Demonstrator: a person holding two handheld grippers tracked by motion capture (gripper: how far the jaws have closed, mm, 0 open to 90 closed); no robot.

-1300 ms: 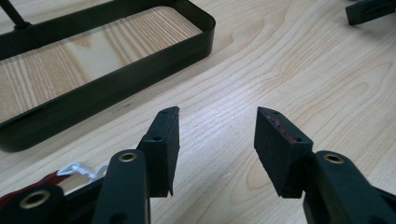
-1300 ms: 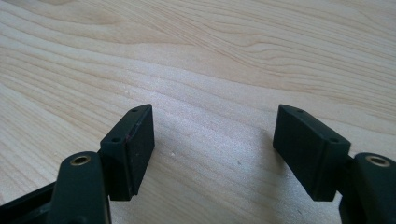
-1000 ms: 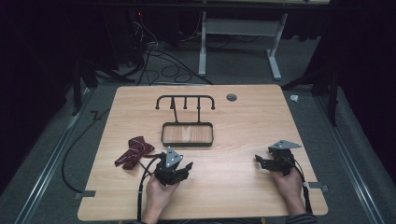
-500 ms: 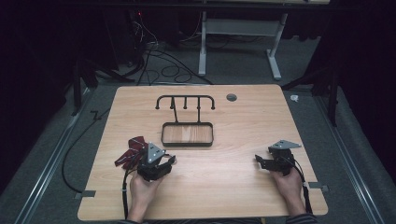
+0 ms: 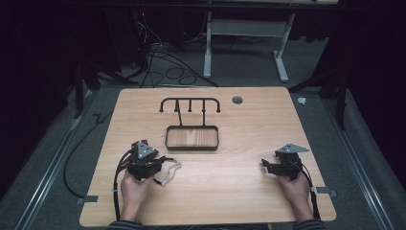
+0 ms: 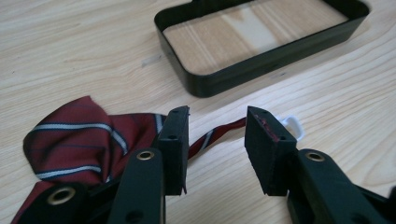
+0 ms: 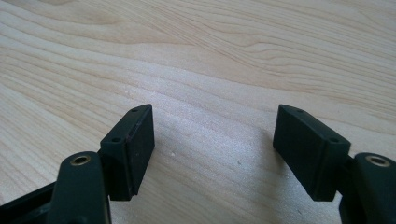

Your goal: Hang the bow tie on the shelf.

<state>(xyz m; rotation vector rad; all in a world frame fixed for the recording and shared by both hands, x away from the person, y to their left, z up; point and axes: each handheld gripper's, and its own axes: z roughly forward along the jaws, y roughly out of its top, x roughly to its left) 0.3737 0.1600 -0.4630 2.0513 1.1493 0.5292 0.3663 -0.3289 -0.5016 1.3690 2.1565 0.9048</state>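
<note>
Tie strap (image 6: pixel 219 133) lies between left claw (image 6: pixel 217 149) jaws, near tray (image 6: pixel 280 58) rim.

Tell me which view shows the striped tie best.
The left gripper view: the dark red striped tie lies crumpled on the table, its narrow strap running between the left claw jaws. In the high view the hand mostly covers it.

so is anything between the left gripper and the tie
Nothing visible. In the left gripper view the left gripper has just been closing, with the tie's narrow strap between the jaws, untouched. The tray sits beyond, clear of it.
</note>
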